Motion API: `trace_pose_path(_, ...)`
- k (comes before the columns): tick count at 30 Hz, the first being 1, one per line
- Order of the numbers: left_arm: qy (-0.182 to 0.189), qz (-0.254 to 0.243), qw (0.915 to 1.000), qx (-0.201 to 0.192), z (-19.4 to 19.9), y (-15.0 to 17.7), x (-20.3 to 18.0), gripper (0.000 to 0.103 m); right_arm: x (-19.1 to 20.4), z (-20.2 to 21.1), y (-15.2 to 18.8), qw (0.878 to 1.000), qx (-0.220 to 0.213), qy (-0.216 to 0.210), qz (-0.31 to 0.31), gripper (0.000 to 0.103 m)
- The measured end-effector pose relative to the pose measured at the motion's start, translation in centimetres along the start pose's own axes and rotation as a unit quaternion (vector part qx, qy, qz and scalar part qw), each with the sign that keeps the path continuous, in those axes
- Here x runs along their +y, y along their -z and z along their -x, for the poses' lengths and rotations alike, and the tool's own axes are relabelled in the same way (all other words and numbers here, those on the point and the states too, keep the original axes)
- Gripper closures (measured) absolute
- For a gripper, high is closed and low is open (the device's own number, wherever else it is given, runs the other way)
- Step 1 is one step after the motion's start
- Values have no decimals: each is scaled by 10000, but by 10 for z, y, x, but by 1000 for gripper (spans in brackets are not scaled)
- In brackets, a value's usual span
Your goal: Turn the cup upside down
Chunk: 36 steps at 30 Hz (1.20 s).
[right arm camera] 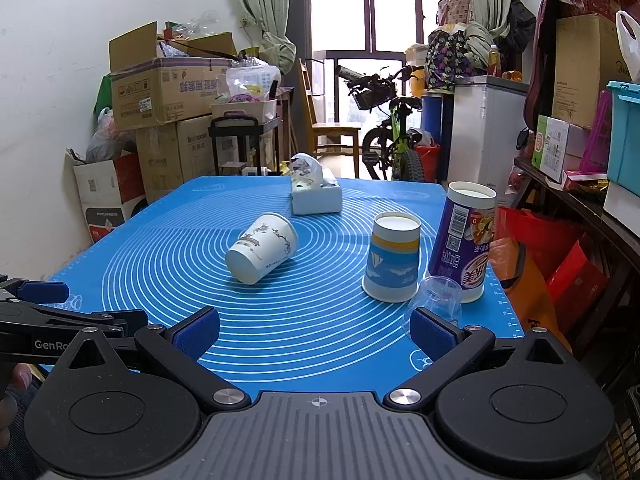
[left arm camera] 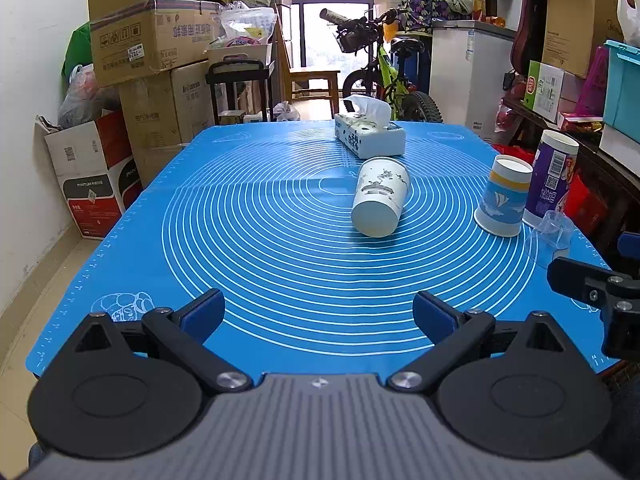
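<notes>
A white paper cup with an ink drawing [left arm camera: 380,200] lies on its side mid-mat, base toward me; it also shows in the right wrist view [right arm camera: 262,253]. A blue-and-white paper cup [left arm camera: 505,202] [right arm camera: 394,263] stands upside down at the right. A purple tall cup [left arm camera: 550,178] [right arm camera: 464,242] stands upside down beside it. A small clear plastic cup [left arm camera: 554,229] [right arm camera: 438,296] stands upside down in front of them. My left gripper [left arm camera: 318,314] is open and empty near the mat's front edge. My right gripper [right arm camera: 316,330] is open and empty, its right finger just short of the clear cup.
A blue silicone mat [left arm camera: 280,248] covers the table. A tissue box [left arm camera: 370,136] [right arm camera: 316,194] sits at the far side. Cardboard boxes [left arm camera: 152,40] stand to the left, a bicycle [left arm camera: 384,76] behind, and shelves with boxes [left arm camera: 560,88] to the right.
</notes>
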<state>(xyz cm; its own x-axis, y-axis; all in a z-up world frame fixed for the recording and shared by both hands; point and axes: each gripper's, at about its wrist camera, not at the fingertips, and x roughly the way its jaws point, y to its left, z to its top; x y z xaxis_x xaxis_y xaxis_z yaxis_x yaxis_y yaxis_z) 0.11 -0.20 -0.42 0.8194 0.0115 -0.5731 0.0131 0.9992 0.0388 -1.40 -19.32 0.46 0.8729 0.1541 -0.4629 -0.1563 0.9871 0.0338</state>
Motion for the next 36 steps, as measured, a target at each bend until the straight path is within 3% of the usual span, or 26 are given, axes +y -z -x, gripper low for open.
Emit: trace_pose_path(36, -78, -209, 9997, -94, -14, -12, -2, 4, -4, -9, -1, 10000, -32, 39, 8, 2)
